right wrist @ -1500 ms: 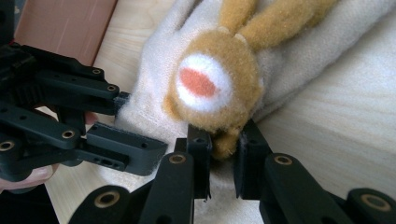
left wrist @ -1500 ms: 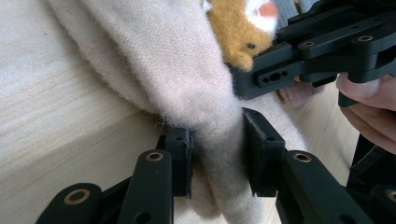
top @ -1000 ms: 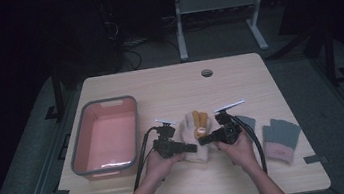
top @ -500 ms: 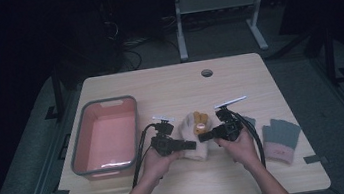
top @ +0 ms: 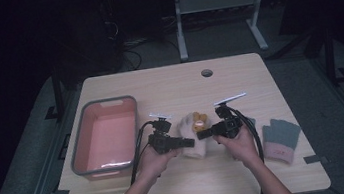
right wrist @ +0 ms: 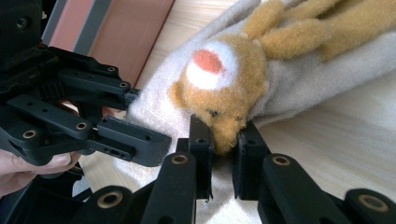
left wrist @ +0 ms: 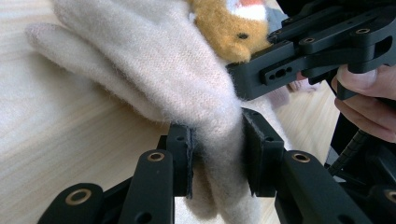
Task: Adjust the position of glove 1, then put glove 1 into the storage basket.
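Observation:
A cream knitted glove (top: 191,136) with an orange plush animal face (top: 198,120) lies at the table's middle front, held from both sides. My left gripper (top: 189,143) comes in from the left, shut on a cream fold of the glove (left wrist: 154,70); that fold sits squeezed between its pads (left wrist: 183,156). From the right, my right gripper (top: 202,134) is shut on the lower edge of the orange plush face (right wrist: 233,79). The two grippers' tips nearly meet over the glove, and the right gripper (left wrist: 317,42) crosses just above the left one's jaws.
A pink tub with a grey rim (top: 79,154) stands at the left of the wooden table (top: 168,85). A pair of grey gloves (top: 281,135) lies at the right. A cable hole (top: 206,72) sits at the table's back.
Both grippers keep their hold on the glove. The hands have shifted only slightly, drawing a little apart.

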### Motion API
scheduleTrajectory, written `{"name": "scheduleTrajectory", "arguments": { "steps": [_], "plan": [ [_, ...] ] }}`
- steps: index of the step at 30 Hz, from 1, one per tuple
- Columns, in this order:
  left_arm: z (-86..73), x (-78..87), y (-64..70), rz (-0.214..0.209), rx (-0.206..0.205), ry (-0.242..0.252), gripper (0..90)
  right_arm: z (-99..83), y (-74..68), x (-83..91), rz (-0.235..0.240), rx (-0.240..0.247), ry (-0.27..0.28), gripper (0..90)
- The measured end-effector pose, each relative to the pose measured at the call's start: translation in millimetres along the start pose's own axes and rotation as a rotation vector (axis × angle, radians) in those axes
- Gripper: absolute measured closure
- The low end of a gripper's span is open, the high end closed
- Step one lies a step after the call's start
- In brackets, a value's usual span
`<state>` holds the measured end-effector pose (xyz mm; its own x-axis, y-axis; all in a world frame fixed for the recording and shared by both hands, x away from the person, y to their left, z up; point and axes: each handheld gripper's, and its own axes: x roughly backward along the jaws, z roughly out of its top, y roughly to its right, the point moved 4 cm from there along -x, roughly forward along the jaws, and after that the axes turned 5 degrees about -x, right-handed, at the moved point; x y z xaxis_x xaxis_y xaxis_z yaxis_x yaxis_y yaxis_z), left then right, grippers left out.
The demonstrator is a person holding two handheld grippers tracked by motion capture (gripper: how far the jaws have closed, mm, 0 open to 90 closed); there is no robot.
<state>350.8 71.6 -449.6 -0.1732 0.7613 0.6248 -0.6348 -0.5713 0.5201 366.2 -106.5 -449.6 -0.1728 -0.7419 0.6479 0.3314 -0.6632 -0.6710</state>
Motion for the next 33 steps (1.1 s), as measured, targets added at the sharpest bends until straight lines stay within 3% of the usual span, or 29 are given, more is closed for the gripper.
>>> {"name": "scheduleTrajectory", "arguments": {
  "steps": [9, 33],
  "plan": [
    [10.2, 8.5, 4.5, -0.009, -0.031, 0.005, 66.9, 4.7, -6.7, 9.1, 0.014, -0.003, 0.019, 80.4],
    [20.7, 35.0, 4.8, -0.002, -0.046, 0.043, 67.0, 23.9, -35.9, 14.7, 0.001, 0.056, 0.009, 80.8]
  ]
}}
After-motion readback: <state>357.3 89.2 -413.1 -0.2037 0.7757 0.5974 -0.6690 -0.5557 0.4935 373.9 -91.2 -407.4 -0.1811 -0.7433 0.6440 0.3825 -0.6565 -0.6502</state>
